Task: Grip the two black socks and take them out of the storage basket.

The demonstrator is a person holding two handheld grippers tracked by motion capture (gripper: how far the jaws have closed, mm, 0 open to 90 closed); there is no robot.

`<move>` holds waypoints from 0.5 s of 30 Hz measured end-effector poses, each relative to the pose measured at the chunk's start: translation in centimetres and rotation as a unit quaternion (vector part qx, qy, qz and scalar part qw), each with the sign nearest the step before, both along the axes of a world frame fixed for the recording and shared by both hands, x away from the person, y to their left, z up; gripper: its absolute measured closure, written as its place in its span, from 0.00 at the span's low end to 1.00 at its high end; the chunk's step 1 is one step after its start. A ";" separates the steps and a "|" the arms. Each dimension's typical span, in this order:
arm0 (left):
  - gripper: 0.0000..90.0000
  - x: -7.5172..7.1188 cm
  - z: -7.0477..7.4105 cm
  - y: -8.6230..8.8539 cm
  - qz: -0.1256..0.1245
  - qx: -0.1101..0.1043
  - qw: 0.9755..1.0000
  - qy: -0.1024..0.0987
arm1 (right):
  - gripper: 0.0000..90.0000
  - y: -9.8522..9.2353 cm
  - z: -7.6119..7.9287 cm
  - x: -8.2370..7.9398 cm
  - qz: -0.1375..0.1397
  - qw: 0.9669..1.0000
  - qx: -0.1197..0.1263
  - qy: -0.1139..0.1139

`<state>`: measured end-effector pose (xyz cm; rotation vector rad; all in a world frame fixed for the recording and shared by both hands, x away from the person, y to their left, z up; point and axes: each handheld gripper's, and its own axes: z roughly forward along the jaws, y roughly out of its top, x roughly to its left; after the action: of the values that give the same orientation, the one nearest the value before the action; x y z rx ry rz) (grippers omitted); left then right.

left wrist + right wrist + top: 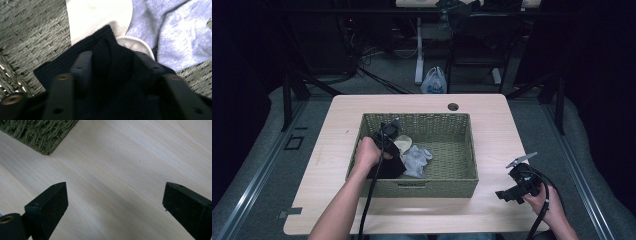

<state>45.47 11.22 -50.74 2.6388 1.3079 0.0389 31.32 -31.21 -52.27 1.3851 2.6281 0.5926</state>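
A green woven basket (427, 187) stands on the light wooden table (497, 130). In its left half lie a black sock (393, 169), a cream sock (403, 144) and a grey sock (417, 159). My left gripper (386, 150) points down into the basket. In the left gripper view its jaws (112, 58) pinch a raised fold of the black sock (62, 65), with the cream sock (97, 17) and the grey sock (175, 32) just beyond it. My right gripper (506, 196) rests low over the table to the right of the basket, and its jaws (115, 202) stand wide open with nothing between them.
A corner of the basket (37, 132) lies ahead of the right gripper. A round cable hole (453, 106) sits at the table's far edge. On the floor behind the table are a white plastic bag (434, 81) and a desk's legs.
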 end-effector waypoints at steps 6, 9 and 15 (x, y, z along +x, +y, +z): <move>0.86 -0.3 0.6 0.5 -0.003 -0.022 1.000 -0.006 | 0.06 0.0 0.0 0.0 0.000 1.000 0.000 -0.001; 0.89 -0.6 1.3 1.0 -0.004 -0.034 0.999 -0.013 | 0.06 0.1 -0.1 0.0 0.000 1.000 0.002 -0.001; 0.90 -1.2 3.5 1.8 -0.007 -0.063 0.997 -0.039 | 0.06 0.1 -0.1 0.0 0.000 1.000 0.000 -0.003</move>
<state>44.27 13.06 -47.20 2.5147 1.2251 0.0558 31.37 -31.14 -52.36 1.3822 2.6238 0.5951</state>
